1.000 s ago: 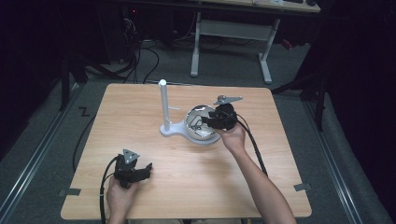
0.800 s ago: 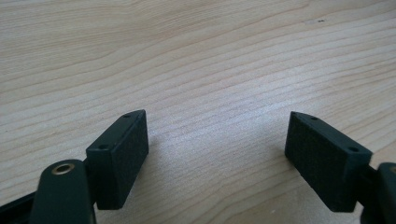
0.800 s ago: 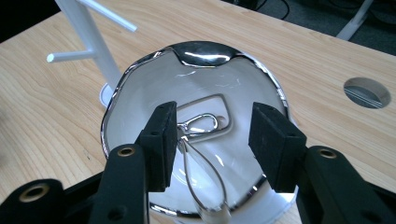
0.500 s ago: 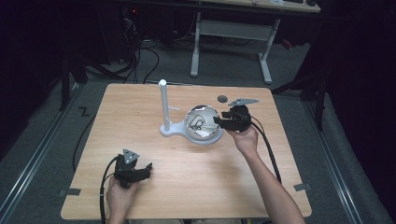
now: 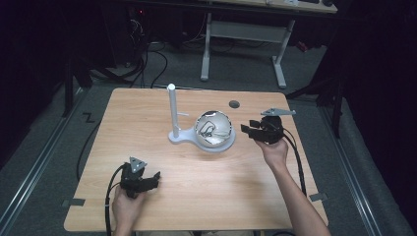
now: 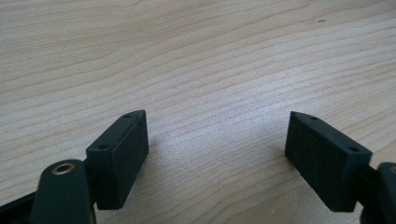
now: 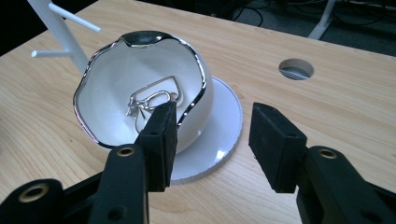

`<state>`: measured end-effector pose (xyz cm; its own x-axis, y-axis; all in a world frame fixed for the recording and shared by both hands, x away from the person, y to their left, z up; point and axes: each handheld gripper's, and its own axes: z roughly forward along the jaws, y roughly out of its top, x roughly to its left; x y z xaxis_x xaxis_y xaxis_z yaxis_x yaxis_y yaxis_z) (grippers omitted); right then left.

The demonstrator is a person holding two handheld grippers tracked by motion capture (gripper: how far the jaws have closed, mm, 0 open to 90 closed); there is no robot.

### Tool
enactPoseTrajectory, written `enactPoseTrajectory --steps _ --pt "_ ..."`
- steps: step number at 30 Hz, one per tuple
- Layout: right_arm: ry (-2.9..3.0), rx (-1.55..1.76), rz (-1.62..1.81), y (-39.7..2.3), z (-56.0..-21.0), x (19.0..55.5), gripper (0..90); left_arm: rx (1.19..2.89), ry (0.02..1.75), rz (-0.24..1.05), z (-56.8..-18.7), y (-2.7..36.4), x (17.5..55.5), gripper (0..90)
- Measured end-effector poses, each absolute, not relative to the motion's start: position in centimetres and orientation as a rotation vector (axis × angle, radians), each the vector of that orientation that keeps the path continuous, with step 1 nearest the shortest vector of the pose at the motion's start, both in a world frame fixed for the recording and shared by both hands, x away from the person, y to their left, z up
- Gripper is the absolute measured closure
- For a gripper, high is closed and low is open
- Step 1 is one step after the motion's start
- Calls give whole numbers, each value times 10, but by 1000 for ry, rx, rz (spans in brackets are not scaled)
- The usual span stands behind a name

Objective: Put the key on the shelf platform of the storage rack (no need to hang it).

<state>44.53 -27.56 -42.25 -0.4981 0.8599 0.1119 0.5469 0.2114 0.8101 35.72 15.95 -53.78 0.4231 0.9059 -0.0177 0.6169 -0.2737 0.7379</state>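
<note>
Right gripper (image 5: 247,131) held just right of the white bowl (image 5: 214,129), off the table, jaws pointed at the bowl. Jaws wide apart, just been opening, nothing between the pads. In the right gripper view (image 7: 210,135): left jaw overlaps the bowl's (image 7: 140,84) near rim in the picture, right jaw over bare wood; contact with the rim not discernible.

Bowl sits on the round disc (image 7: 219,135) of the white stand (image 5: 173,114), roughly mid-table, tipped so the opening faces the right gripper. Wavy silver-edged rim. Inside: a metal keyring piece (image 7: 152,100) with a heart-shaped loop (a few smaller bits clipped on, too tangled to tell apart) lying against the inner wall. Stand post upright, just left of the bowl, with short pegs (image 7: 74,18) sticking out.

Left gripper (image 5: 156,178) at the near left of the table (image 5: 147,103), well apart from the bowl and stand. Jaws open wide in the left gripper view (image 6: 217,154), plain wood grain between them, nothing gripped.

Round cable hole (image 5: 234,104) in the tabletop beyond the bowl, toward the far edge.
</note>
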Motion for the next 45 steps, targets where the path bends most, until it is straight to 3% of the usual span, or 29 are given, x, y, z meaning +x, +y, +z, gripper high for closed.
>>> enactPoseTrajectory --steps 45 --pt "1996 1346 1242 -335 -430 371 532 2000 1284 545 -538 159 357 219"
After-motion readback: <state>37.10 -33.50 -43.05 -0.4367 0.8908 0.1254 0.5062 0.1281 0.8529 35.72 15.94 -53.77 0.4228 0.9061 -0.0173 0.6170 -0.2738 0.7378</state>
